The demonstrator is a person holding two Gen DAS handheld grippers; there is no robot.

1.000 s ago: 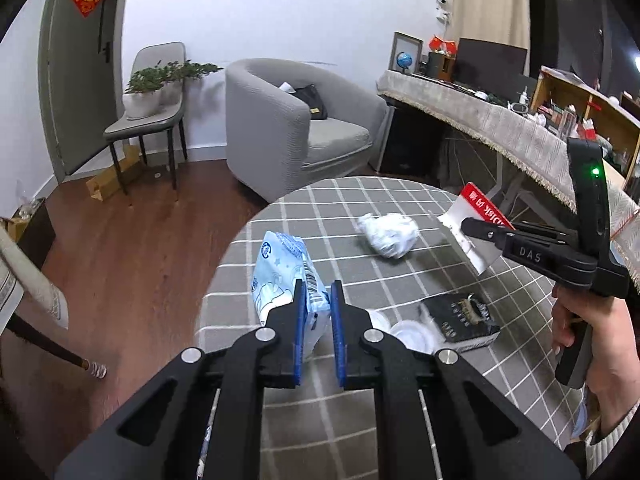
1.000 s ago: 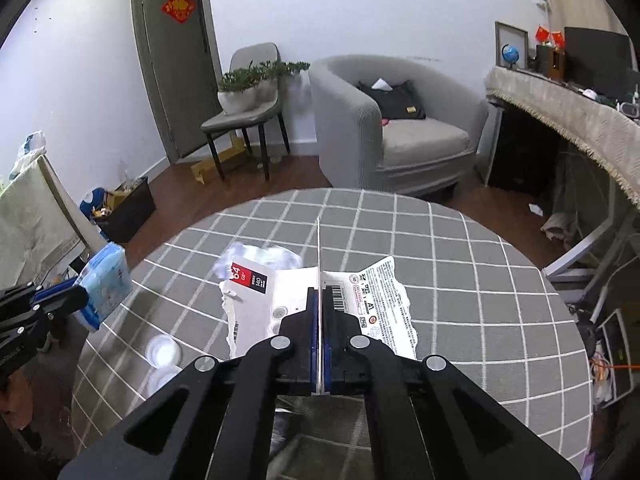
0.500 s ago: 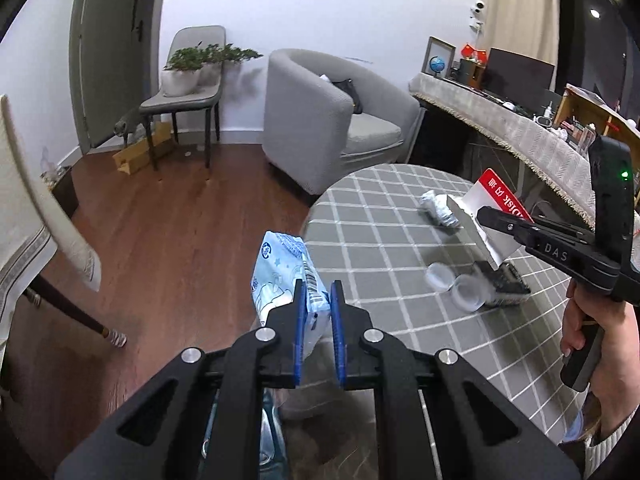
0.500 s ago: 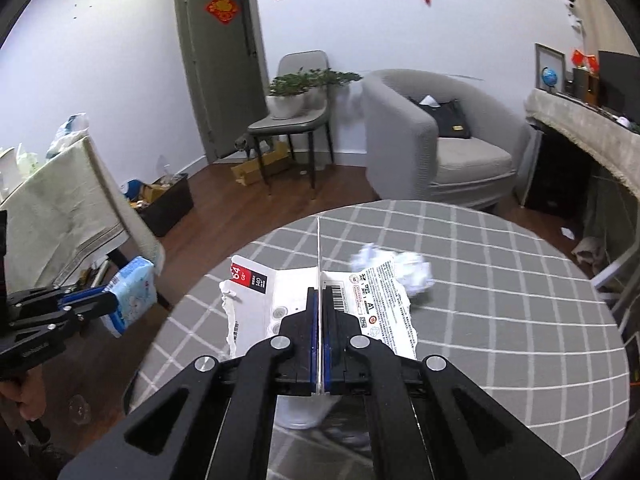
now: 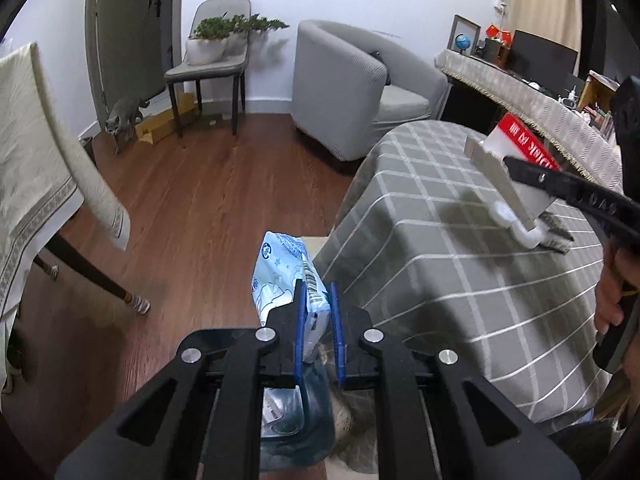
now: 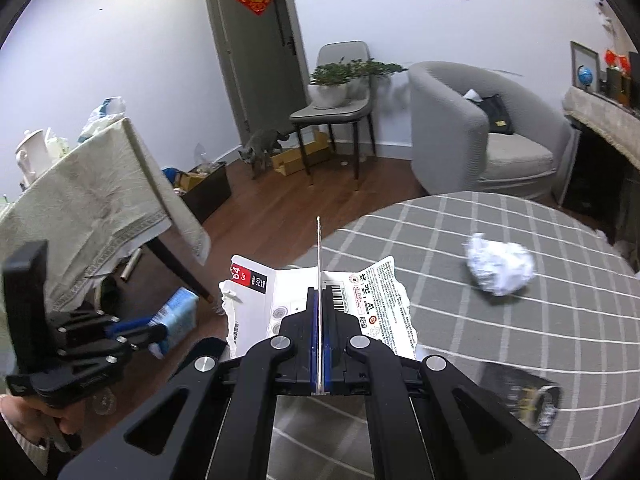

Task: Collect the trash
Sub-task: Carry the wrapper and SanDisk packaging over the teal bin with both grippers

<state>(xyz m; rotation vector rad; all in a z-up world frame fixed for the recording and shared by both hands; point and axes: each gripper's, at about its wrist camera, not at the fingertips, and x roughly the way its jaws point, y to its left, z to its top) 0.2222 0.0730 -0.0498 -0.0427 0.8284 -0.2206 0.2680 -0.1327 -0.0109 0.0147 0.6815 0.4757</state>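
My left gripper is shut on a light blue tissue pack, held over the floor just left of the round table's edge; the same pack shows in the right wrist view. Below the pack lies a bag with trash, partly hidden by the fingers. My right gripper is shut on a torn white card package with a red and black label, seen edge-on as the package in the left wrist view. A crumpled white paper ball lies on the grey checked tablecloth.
A dark wrapper and white cups lie on the table. A cloth-draped table stands at left, a grey armchair and chair with plant behind. A grey cat walks by the door.
Both grippers swung left with their loads. The tissue pack went from above the tablecloth to beyond its edge, over the floor and the bag. The cat has come into view.
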